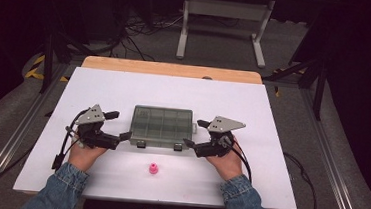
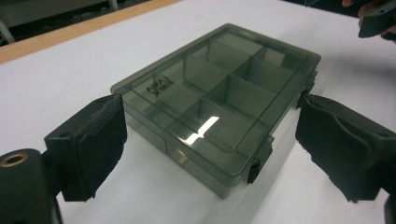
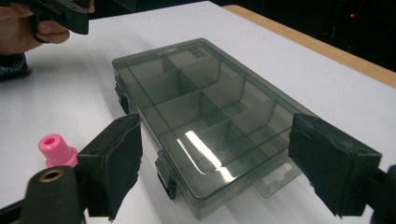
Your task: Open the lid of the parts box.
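Two grippers, one compartment box, one small pink piece; all on white surface [image 1: 124,87].

Item 1: compartment box [image 1: 161,126], smoky translucent plastic, lid shut, dividers visible through lid. Lying flat at centre of surface, long side toward person, two dark latches [image 1: 140,144] on near edge at 6 o'clock. Placement likely deliberate: latches facing person, reachable from either side. In left gripper view, box [image 2: 219,105] straight ahead between spread fingers [image 2: 95,144], not touched. In right gripper view, box [image 3: 205,116] likewise ahead, hang tab at near corner.

Item 2: left gripper [image 1: 121,125], at 9 o'clock of box, just beside short end. Fingers spread wide, nothing between pads, aimed at box. Held level and low, probably to brace or take left end.

Item 3: right gripper [image 1: 195,132], at 3 o'clock of box, just beside opposite short end. Fingers [image 3: 114,163] spread wide, pinching nothing. Mirrors left gripper; symmetric stance suggests a two-handed hold or latch release in preparation.

Item 4: pink piece [image 1: 153,169], small, knobbed, upright, at 6 o'clock of box, apart from it, between the two forearms. Seen also in right gripper view [image 3: 56,149] beside one finger. Probably awaiting stowage in a compartment once lid opened.

Status, judged: approach stage; box untouched, lid not yet open.
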The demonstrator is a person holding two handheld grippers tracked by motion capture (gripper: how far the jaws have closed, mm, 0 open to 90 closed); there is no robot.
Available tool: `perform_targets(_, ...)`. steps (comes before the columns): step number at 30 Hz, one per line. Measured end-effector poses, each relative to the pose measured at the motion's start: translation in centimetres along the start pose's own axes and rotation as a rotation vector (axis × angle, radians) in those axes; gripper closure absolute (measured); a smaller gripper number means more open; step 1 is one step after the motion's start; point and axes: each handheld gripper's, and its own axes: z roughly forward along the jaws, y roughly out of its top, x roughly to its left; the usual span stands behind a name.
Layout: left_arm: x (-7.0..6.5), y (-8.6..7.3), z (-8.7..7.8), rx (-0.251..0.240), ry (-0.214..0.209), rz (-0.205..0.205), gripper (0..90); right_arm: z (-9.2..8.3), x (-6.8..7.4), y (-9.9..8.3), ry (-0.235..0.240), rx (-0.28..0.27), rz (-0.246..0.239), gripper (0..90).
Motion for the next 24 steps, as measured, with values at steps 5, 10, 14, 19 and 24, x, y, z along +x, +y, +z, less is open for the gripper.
perform_targets(5,0.3,-0.2,0.2,0.047,-0.007,-0.022,11.2,0.2,-0.2,-0.2,0.004,0.027,0.016,20.1)
perform_targets(10,0.6,-0.6,0.7,0.106,-0.015,-0.023,12.1,0.6,-0.3,-0.6,-0.012,0.081,0.021,20.9)
perform_targets(14,0.8,-0.9,1.0,0.146,-0.018,-0.038,12.5,0.8,-0.2,-1.1,-0.022,0.121,0.019,20.9)
perform_targets(19,0.7,-1.2,1.4,0.186,-0.029,-0.030,12.8,1.2,-0.2,-1.6,-0.005,0.162,0.029,21.3)
perform_targets(24,0.7,-1.4,1.6,0.212,-0.037,-0.023,13.6,1.5,-0.2,-1.8,0.002,0.192,0.030,21.5)
